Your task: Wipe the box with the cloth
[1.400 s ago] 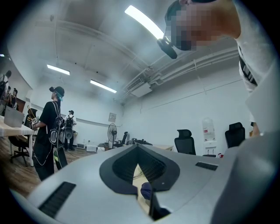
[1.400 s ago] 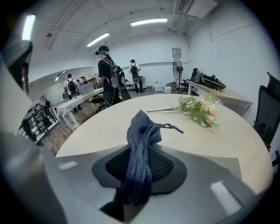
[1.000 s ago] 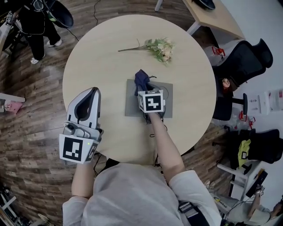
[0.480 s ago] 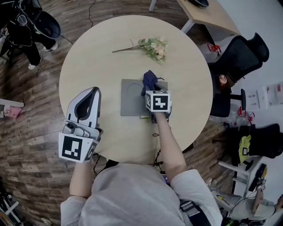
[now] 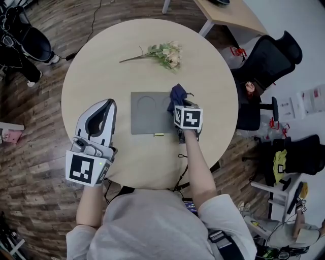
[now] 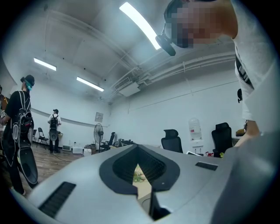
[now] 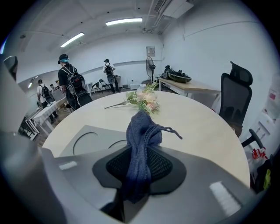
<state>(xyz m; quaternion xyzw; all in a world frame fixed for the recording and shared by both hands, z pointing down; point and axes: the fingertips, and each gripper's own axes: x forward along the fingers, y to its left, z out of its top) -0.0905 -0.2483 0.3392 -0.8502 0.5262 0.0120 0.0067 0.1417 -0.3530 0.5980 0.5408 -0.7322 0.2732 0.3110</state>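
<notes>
A flat grey box [image 5: 147, 118] with two circle outlines on its lid lies in the middle of the round table [image 5: 101, 66]. My right gripper [image 5: 179, 105] is shut on a dark blue cloth [image 5: 176, 95], which rests at the box's right edge. In the right gripper view the cloth [image 7: 141, 135] stands bunched between the jaws of the right gripper [image 7: 139, 162], with the box [image 7: 87, 139] to its left. My left gripper [image 5: 104, 104] lies on the table left of the box, shut and holding nothing. The left gripper [image 6: 139, 169] points up and across the room.
A sprig of flowers [image 5: 161, 53] lies at the table's far side, also seen as flowers [image 7: 143, 99]. A small yellowish item [image 5: 158, 134] sits at the box's near edge. Black office chairs [image 5: 264, 56] and a desk [image 5: 231, 12] stand to the right. People [image 7: 70, 85] stand off to the left.
My right gripper has dragged the cloth rightward across the box, from its middle to its right edge. The left gripper has stayed where it was.
</notes>
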